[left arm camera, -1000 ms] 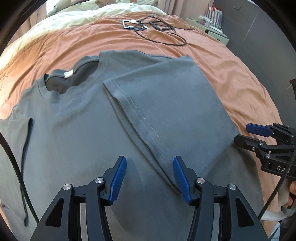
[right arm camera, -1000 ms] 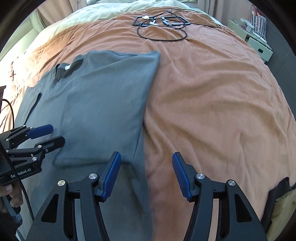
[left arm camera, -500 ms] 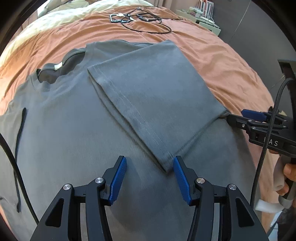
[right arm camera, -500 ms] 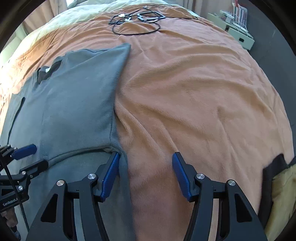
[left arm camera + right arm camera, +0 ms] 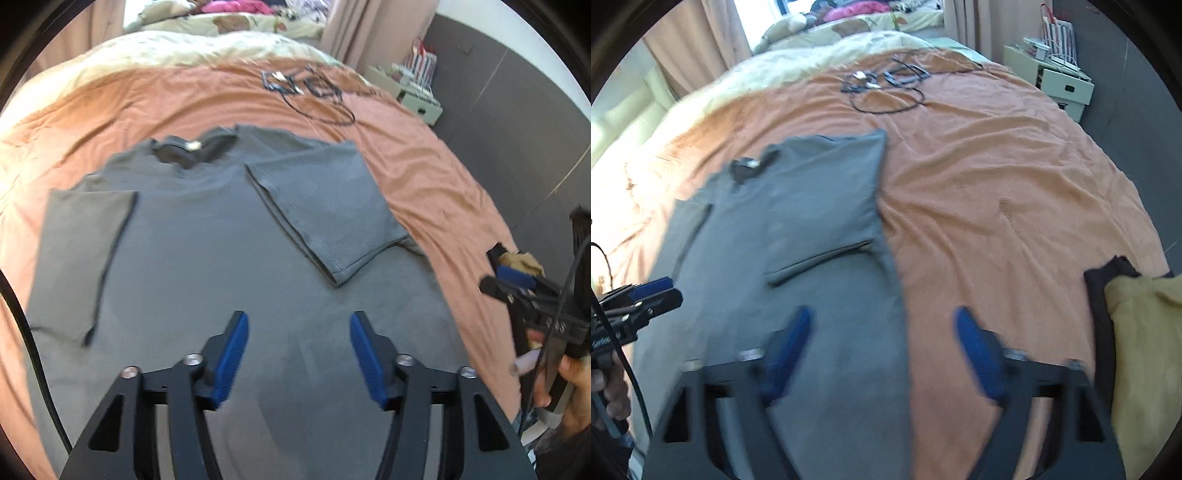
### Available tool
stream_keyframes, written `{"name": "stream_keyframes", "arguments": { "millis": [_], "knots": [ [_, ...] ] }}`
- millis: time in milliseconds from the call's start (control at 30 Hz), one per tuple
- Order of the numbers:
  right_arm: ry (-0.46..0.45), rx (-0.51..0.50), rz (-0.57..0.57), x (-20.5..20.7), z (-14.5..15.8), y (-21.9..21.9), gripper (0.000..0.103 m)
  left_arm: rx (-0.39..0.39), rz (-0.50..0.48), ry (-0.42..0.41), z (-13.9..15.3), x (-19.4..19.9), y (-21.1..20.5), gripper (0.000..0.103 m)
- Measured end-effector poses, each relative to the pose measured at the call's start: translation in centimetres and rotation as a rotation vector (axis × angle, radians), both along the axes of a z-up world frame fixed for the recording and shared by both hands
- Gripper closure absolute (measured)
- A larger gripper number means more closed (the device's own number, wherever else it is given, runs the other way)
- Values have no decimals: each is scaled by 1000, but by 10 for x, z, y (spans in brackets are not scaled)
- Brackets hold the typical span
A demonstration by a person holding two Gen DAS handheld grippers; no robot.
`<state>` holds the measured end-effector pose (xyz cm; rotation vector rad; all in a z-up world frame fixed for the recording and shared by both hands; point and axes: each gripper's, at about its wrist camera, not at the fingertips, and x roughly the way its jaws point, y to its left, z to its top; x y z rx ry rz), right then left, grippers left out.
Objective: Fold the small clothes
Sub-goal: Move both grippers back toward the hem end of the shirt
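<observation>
A grey T-shirt (image 5: 207, 251) lies flat on the orange bedspread (image 5: 436, 173), collar at the far end. Both sleeves are folded inward onto the body; the right sleeve flap (image 5: 325, 210) lies across the chest. My left gripper (image 5: 297, 347) is open and empty above the shirt's lower middle. My right gripper (image 5: 882, 347) is open and empty above the shirt's right edge (image 5: 894, 280), blurred by motion. Each gripper shows in the other's view: the right one (image 5: 517, 284) at the far right, the left one (image 5: 646, 295) at the far left.
A tangle of black cables (image 5: 886, 85) lies at the far end of the bed. A yellow and black garment pile (image 5: 1137, 332) sits at the bed's right edge. White storage boxes (image 5: 1060, 81) stand beyond the bed on the right.
Both grippers have pulled back and up from the shirt, so more of it shows. The right gripper has left the folded sleeve's corner. The sleeve stays folded.
</observation>
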<state>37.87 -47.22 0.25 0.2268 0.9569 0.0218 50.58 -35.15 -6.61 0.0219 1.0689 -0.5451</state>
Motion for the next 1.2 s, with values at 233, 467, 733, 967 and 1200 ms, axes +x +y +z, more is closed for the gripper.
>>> {"name": "stream_keyframes", "arguments": {
  "millis": [233,467,733,967,1200],
  "knots": [
    [-43,-9,-42,-79,37,8,0,-41,77,-127,58,-43,61,3],
    [-102,-11,-77,-144,65,19,0,-96,120,-198,103,-82,123,3],
    [-224,-36,-42,-218,71,36,0,-133,163,-276,132,-130,189,3],
    [-261,-38,-29,-260,64,44,0,-62,206,-357,129,-174,240,3],
    [-231,-26,-4,-286,55,44,0,-43,273,-349,111,-211,293,3]
  ]
}}
